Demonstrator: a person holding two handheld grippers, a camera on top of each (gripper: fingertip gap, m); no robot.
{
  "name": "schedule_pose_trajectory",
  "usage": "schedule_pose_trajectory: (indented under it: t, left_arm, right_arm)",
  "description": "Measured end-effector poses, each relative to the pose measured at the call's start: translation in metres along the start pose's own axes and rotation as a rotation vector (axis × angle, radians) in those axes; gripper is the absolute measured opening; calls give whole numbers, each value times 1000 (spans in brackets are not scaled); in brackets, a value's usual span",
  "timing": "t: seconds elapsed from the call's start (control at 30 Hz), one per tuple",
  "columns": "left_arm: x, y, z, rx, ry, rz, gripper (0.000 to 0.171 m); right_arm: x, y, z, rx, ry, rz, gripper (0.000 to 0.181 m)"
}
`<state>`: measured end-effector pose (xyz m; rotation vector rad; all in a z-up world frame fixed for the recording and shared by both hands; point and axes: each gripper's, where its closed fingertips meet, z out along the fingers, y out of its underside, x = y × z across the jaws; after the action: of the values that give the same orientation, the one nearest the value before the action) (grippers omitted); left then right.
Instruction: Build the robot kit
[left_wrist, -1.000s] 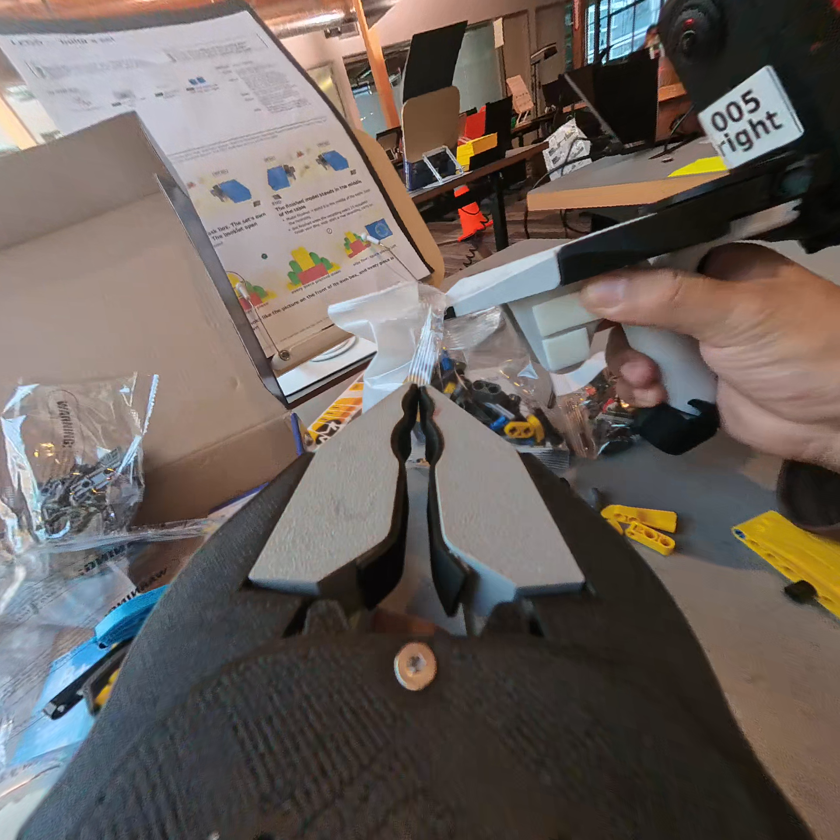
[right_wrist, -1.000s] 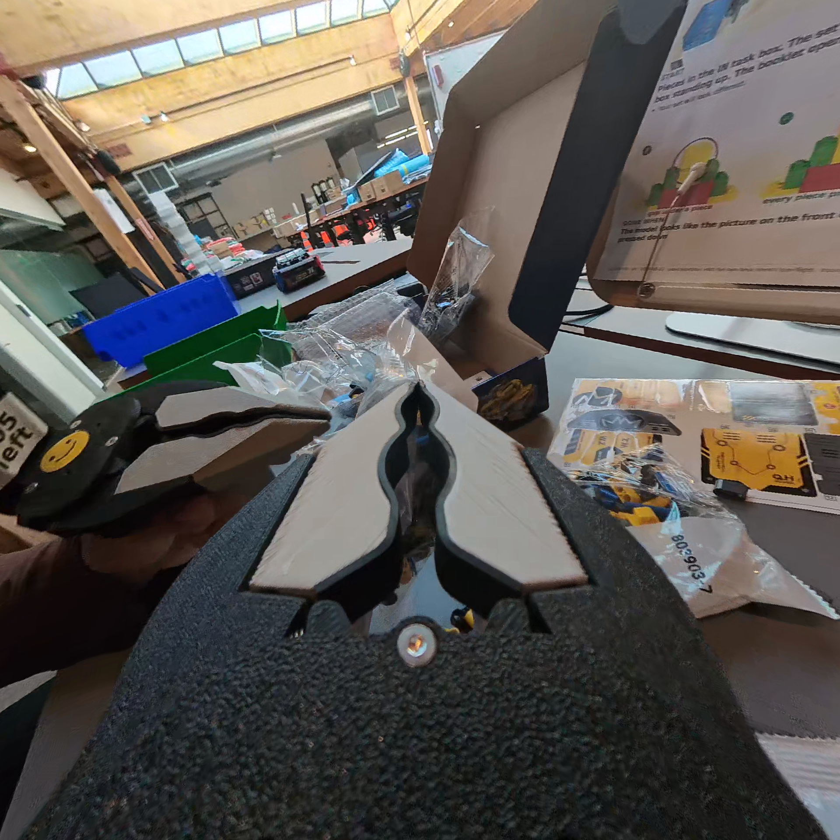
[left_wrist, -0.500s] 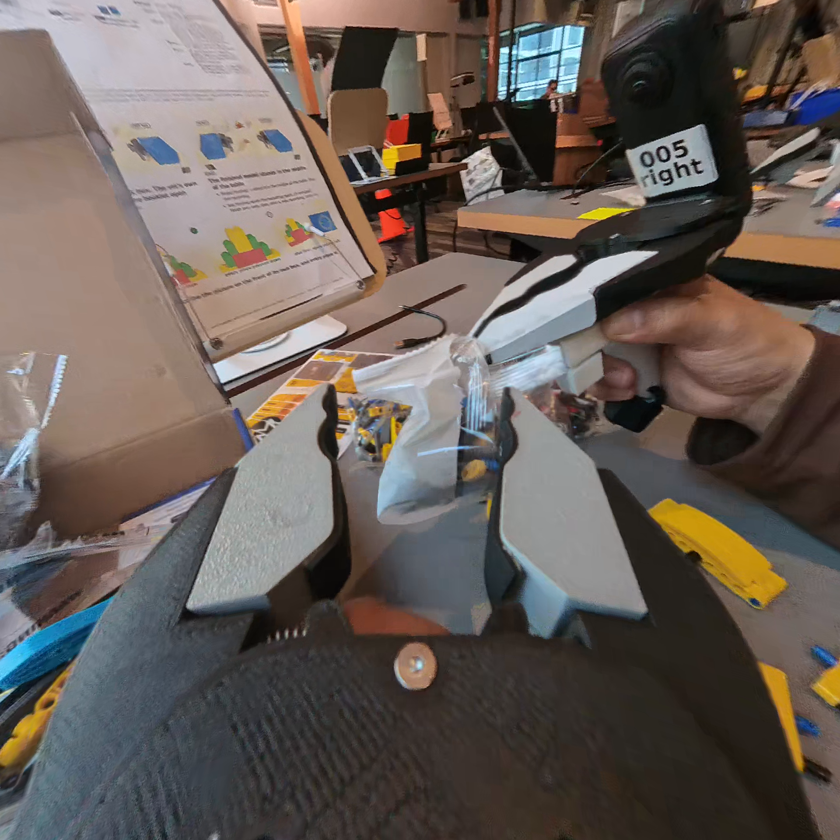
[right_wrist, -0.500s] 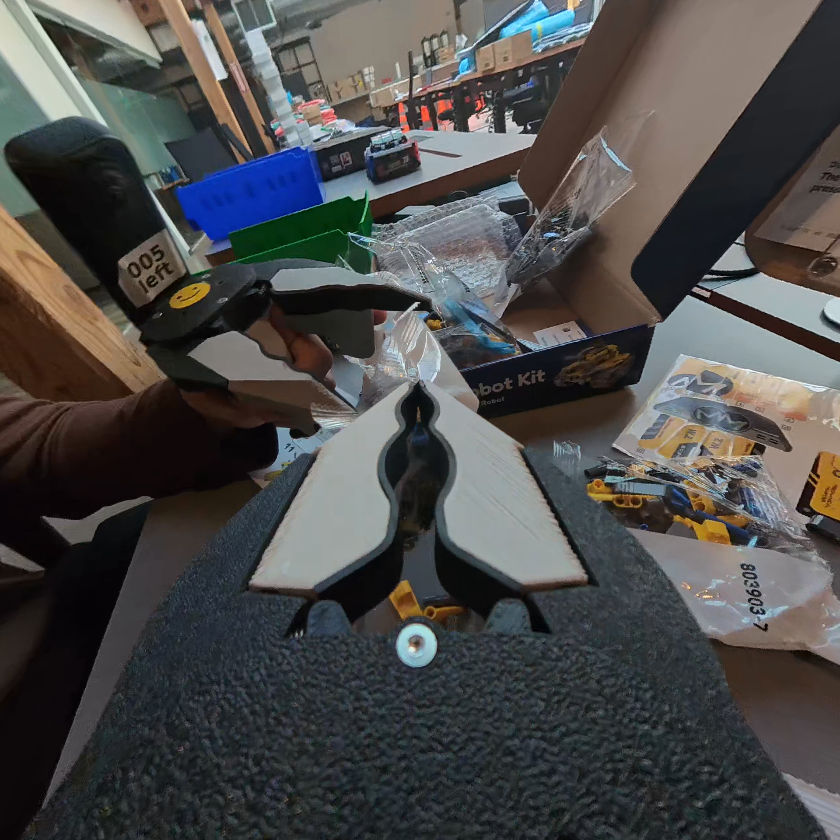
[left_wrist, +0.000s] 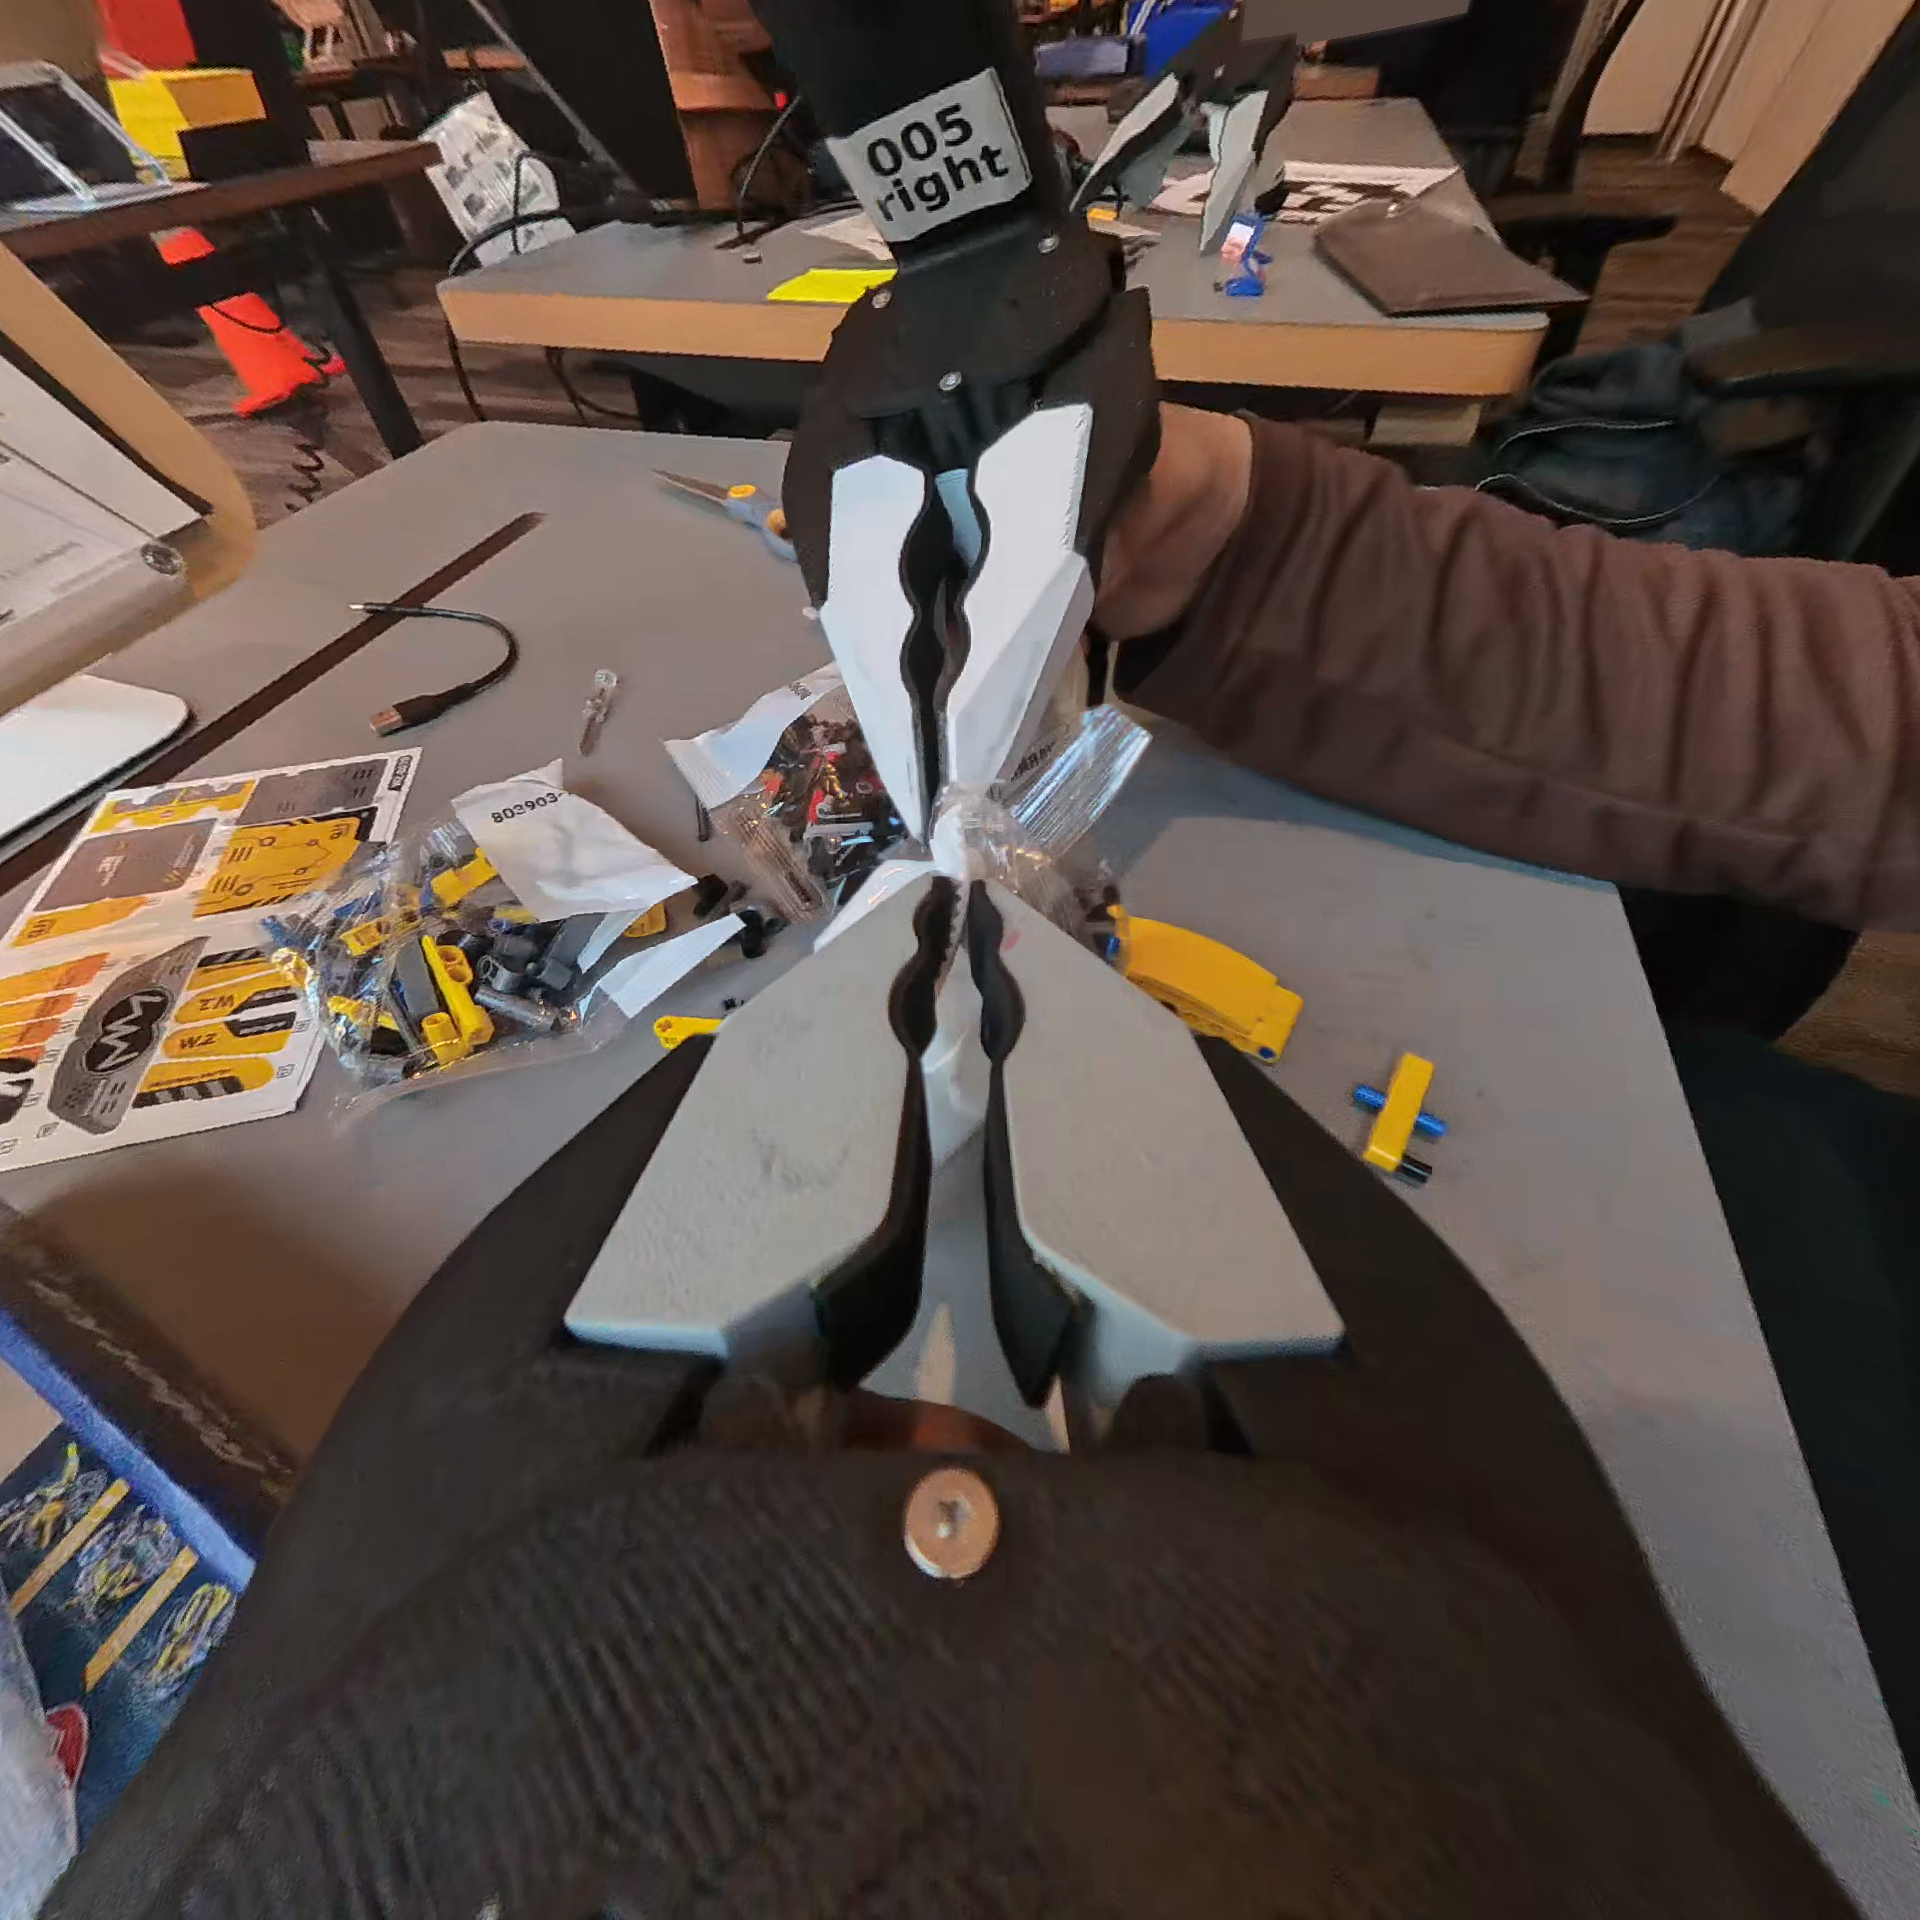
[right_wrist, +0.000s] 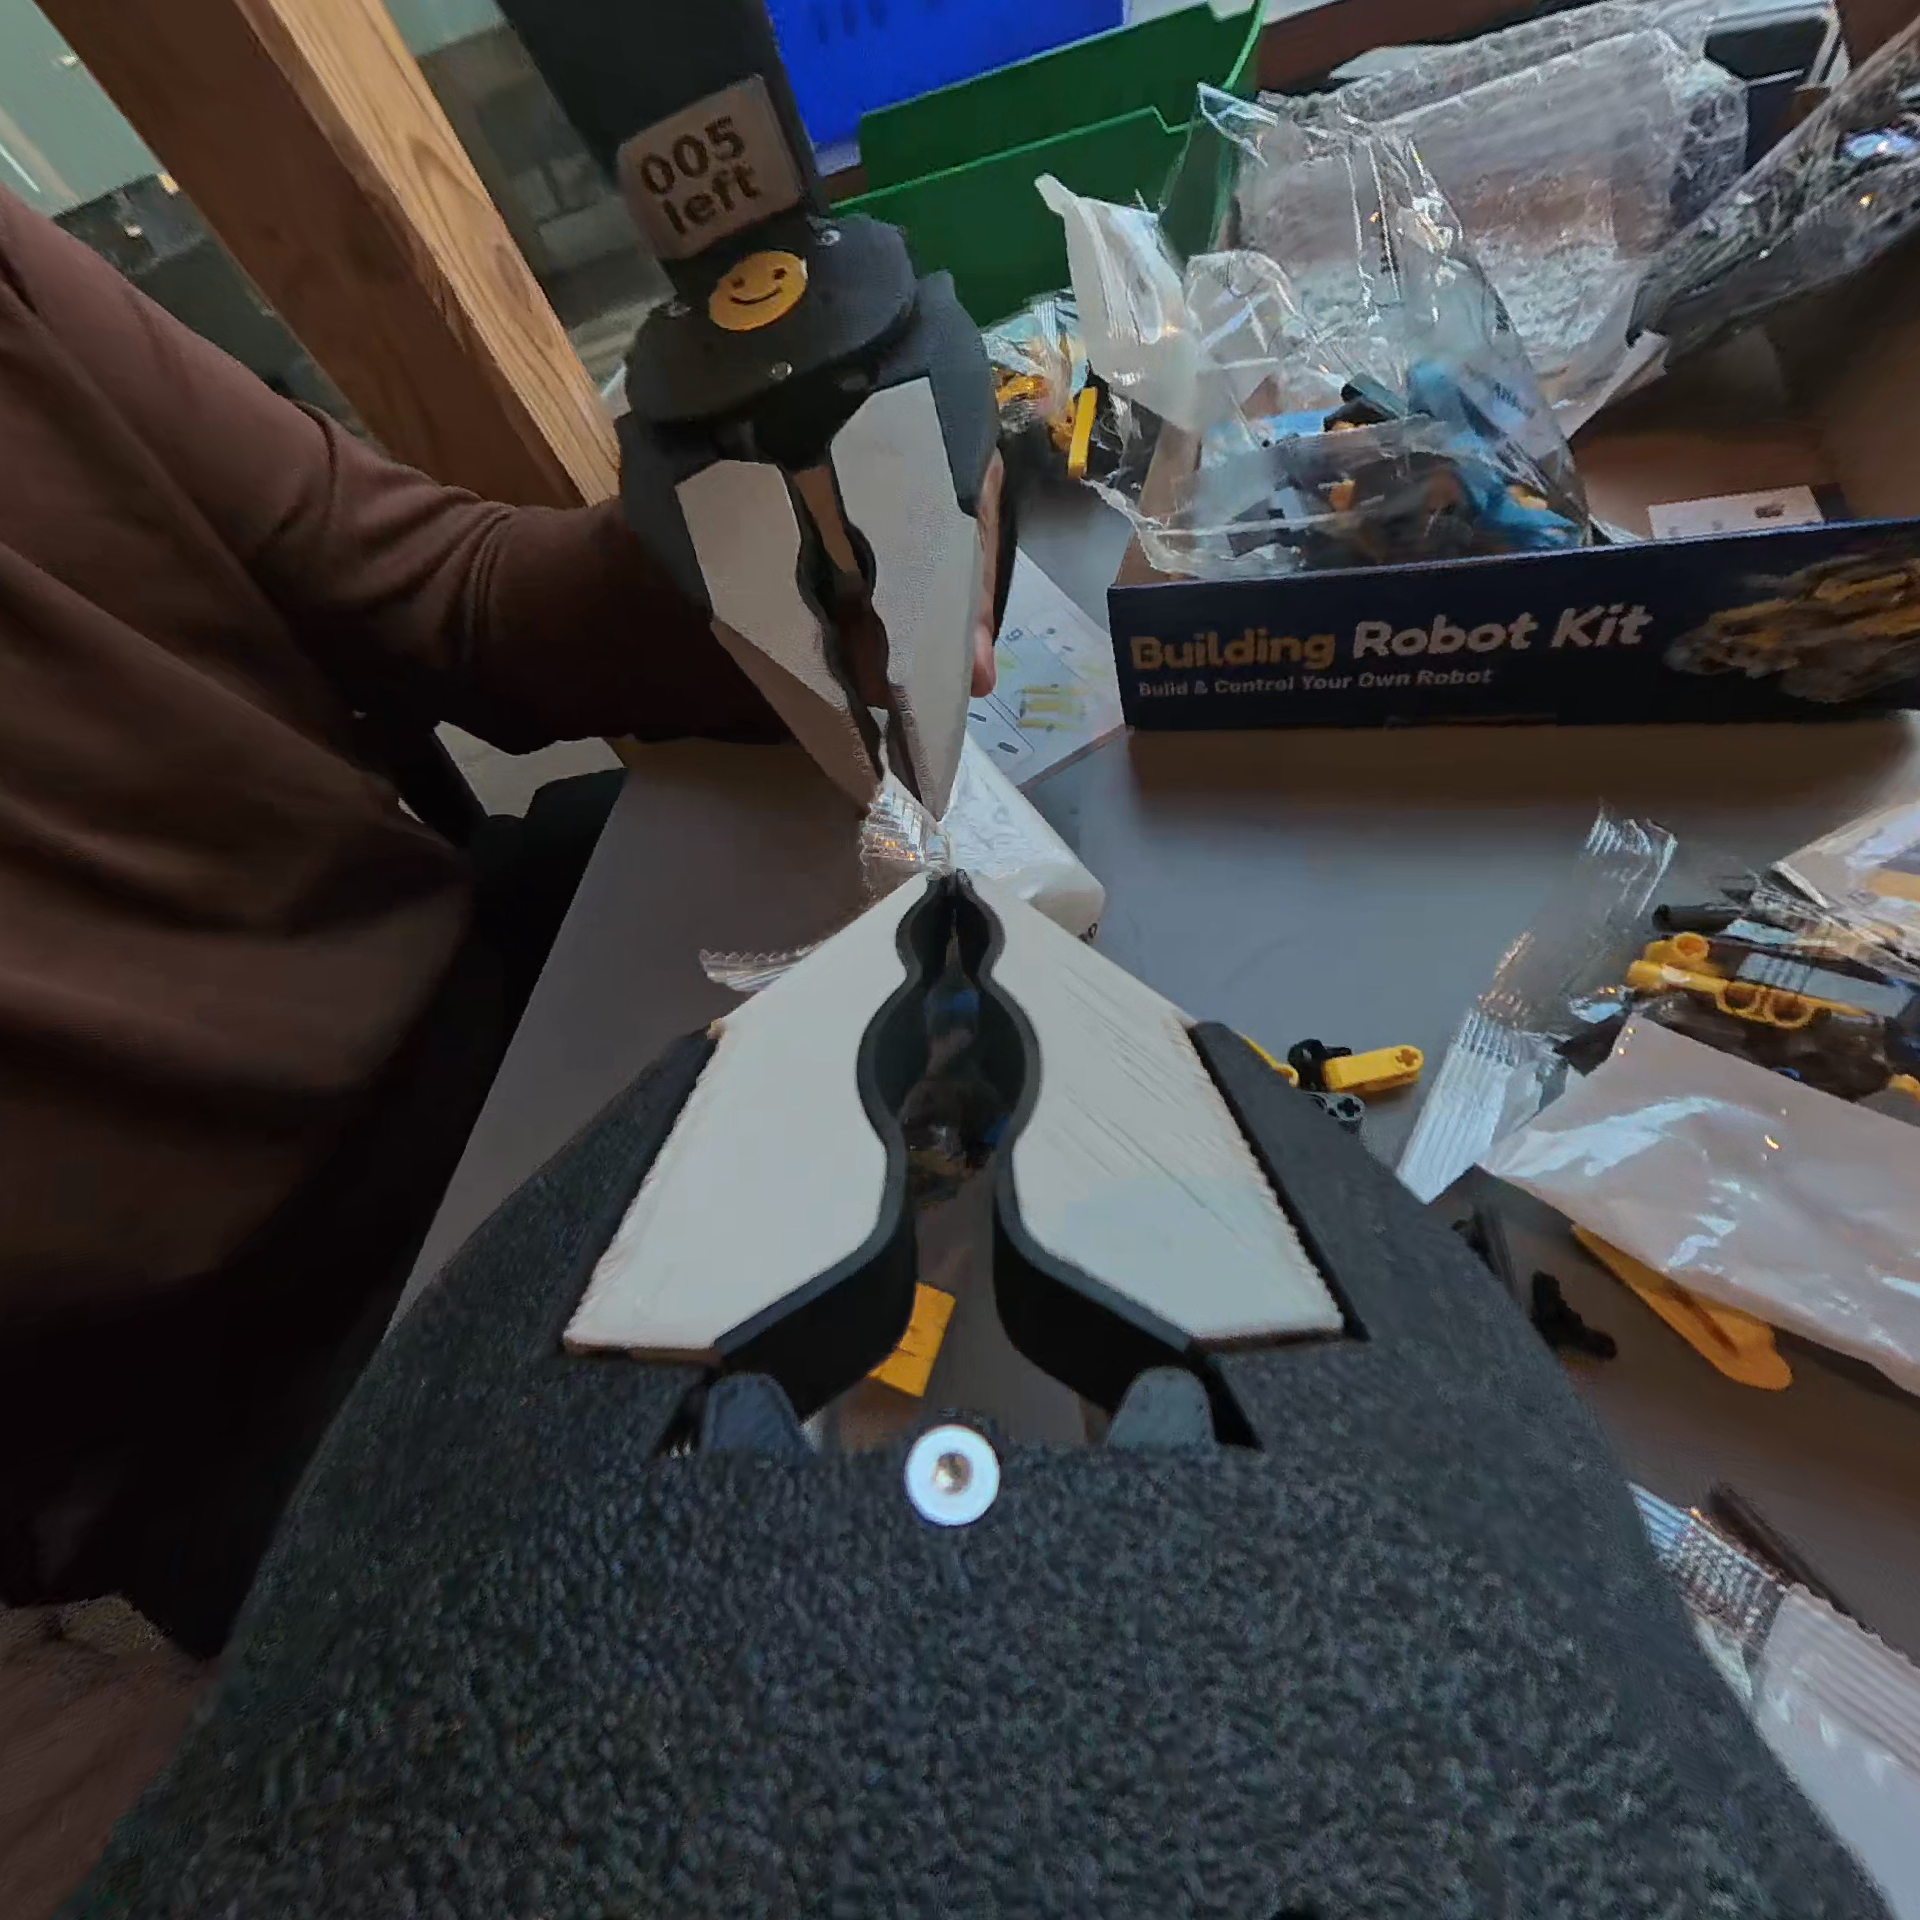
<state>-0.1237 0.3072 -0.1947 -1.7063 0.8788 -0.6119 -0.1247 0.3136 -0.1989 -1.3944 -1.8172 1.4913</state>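
Here, you are pinching one small clear plastic bag of parts (left_wrist: 1023, 821) from opposite ends: left gripper (left_wrist: 954, 896) clamping its near edge, right gripper (left_wrist: 932, 826) clamping its far edge, tips nearly touching above the grey table (left_wrist: 1455, 935).

glossy clear plastic bag (left_wrist: 1049, 790), matt grey table (left_wrist: 1507, 1039), rough black textured claw (right_wrist: 951, 883) housing.

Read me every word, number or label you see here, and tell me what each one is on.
I won't quote writing; here is what bears it.
White tag on the right gripper: legible print.
Grey tag on the left gripper: legible print.
Dark blue box, front: large legible lettering.
White bag strip: a printed number.
Sticker sheet: markings mostly too small to read.
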Motion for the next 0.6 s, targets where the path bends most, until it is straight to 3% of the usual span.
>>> schedule_pose_trajectory:
  t: [0.1, 0.33, 0.5, 0.6]
  left_arm:
    - [-5, 1, -2, -7, -14, -24, 0]
    - [-6, 13, -14, -70, 74, -133, 0]
    - [-37, 10, -17, -19, -70, -233, 0]
    - [-45, 7, -21, 9, -105, -260, 0]
  right_arm:
    - [4, -5, -8, 30, 28, 14, 8]
    - [31, -34, -56, 270, 194, 51, 16]
    - [12, -27, -38, 186, 113, -3, 35]
    - [6, -20, -16, 97, 112, -72, 37]
